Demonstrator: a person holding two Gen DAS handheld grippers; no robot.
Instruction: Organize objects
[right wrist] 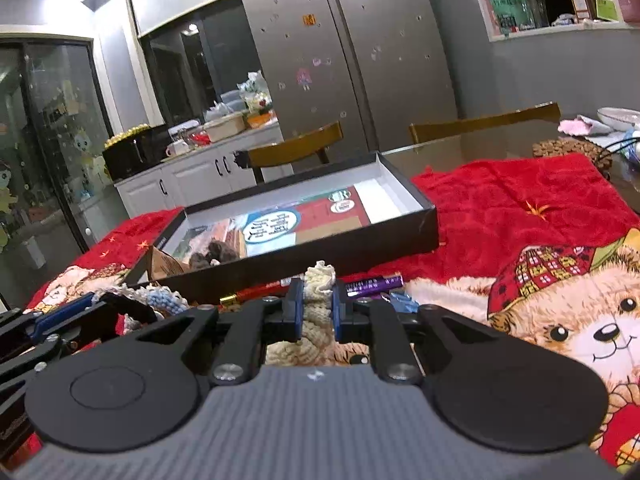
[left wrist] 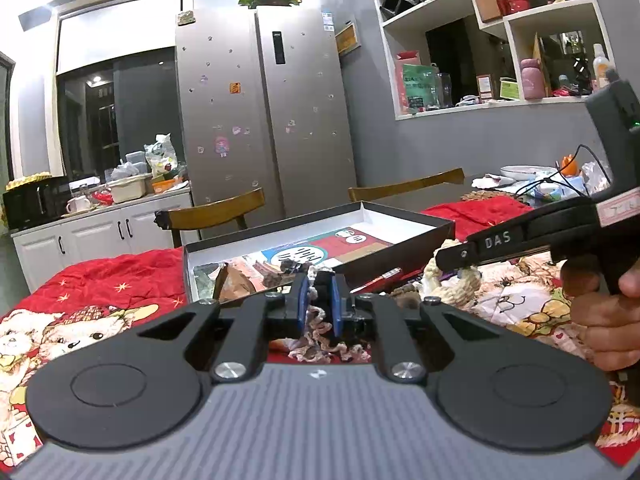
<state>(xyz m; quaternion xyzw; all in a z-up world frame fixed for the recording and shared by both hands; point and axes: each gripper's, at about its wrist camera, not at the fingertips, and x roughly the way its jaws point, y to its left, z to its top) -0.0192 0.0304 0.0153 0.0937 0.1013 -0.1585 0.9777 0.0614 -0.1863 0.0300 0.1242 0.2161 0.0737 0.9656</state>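
Observation:
My left gripper [left wrist: 319, 300] is shut on a frilly pink-grey crocheted piece [left wrist: 320, 334] just in front of the shallow black box [left wrist: 400, 248]. My right gripper [right wrist: 318, 308] is shut on a cream crocheted piece [right wrist: 318, 300], also just before the box [right wrist: 360, 246]. The box holds a printed sheet, dark brown lumps [right wrist: 214, 254] and a brown paper piece [left wrist: 234, 284]. A red pen [right wrist: 256, 292] and a purple tube [right wrist: 374, 285] lie on the red bear blanket [right wrist: 520, 216] by the box. The right gripper's body shows in the left wrist view [left wrist: 520, 240].
Two wooden chairs [left wrist: 224, 208] stand behind the table. A fridge [left wrist: 264, 112] and a white cabinet [left wrist: 100, 232] with clutter lie beyond. Bowls, cables and a woven mat [right wrist: 572, 150] sit at the table's far right. The left gripper's fingers show in the right wrist view [right wrist: 60, 316].

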